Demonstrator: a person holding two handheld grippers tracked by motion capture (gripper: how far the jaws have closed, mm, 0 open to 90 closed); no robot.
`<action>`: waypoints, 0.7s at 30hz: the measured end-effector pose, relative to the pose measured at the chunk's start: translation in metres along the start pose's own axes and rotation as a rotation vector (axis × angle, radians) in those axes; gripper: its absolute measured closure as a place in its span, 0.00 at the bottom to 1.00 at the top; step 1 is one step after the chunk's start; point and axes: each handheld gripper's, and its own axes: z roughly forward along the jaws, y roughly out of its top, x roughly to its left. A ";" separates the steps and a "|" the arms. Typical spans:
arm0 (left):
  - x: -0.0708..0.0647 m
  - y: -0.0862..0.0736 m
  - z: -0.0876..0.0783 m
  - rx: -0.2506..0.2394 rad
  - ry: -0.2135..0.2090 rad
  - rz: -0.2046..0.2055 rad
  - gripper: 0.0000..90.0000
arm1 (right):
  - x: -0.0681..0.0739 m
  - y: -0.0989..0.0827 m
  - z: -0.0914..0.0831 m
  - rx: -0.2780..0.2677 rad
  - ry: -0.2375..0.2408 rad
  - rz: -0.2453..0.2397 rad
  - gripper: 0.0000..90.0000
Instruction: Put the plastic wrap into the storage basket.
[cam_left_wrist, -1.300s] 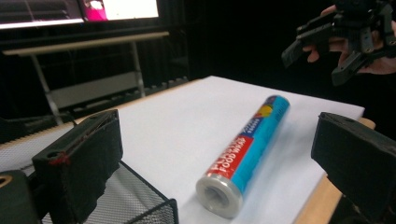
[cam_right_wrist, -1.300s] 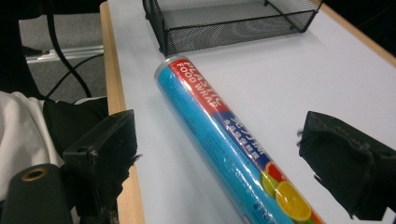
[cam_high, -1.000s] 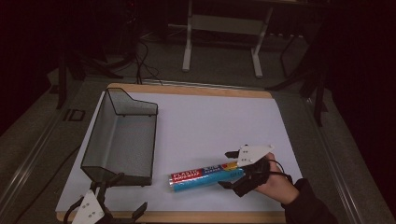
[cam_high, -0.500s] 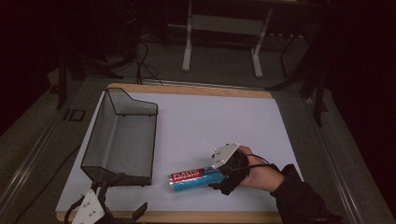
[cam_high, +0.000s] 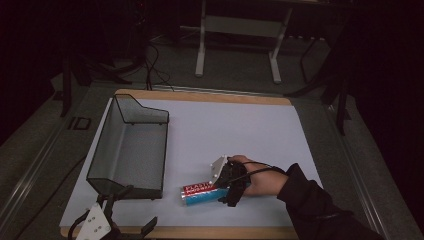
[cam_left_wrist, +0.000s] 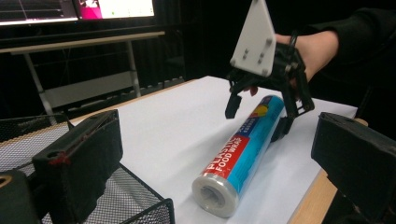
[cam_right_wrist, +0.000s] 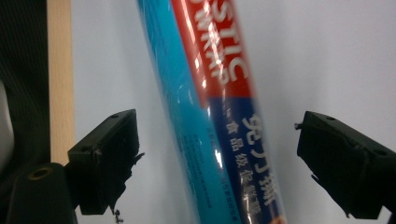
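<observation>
Just changed: the right gripper (cam_high: 226, 188) has come in from the right side of the table and dropped over the blue-and-red cylindrical roll of plastic food wrap (cam_high: 201, 193); its jaws have just been closing, with the roll between them.
What that means: I'd judge this the last instant before a pickup, with the approach done and the squeeze only begun.
Right gripper's jaws: spread, one on each side of the roll, with a strip of table showing between each pad and the wrapper, so not pinching yet.
Roll and jaws: the jaws straddle the roll's right end, the one farther from the black wire-mesh tray (cam_high: 131, 150); in the left gripper view that gripper (cam_left_wrist: 259, 116) stands over the far end of the roll (cam_left_wrist: 243, 154).
Where the roll lies: flat on the white table sheet (cam_high: 240, 130), near the front edge, just right of the tray and apart from it.
Left gripper: parked at the front-left corner (cam_high: 112, 227), jaws wide apart and empty, aimed past the tray's corner (cam_left_wrist: 140, 196).
</observation>
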 end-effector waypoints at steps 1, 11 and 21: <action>0.000 0.000 0.000 0.000 0.000 0.001 0.03 | 0.000 0.001 0.003 0.020 -0.002 -0.006 0.14; 0.000 0.000 0.001 0.005 -0.006 0.004 0.03 | -0.003 0.001 0.029 0.184 0.038 -0.067 0.15; 0.000 -0.001 0.002 0.009 -0.009 0.005 0.03 | -0.006 0.001 0.048 0.243 0.058 -0.110 0.20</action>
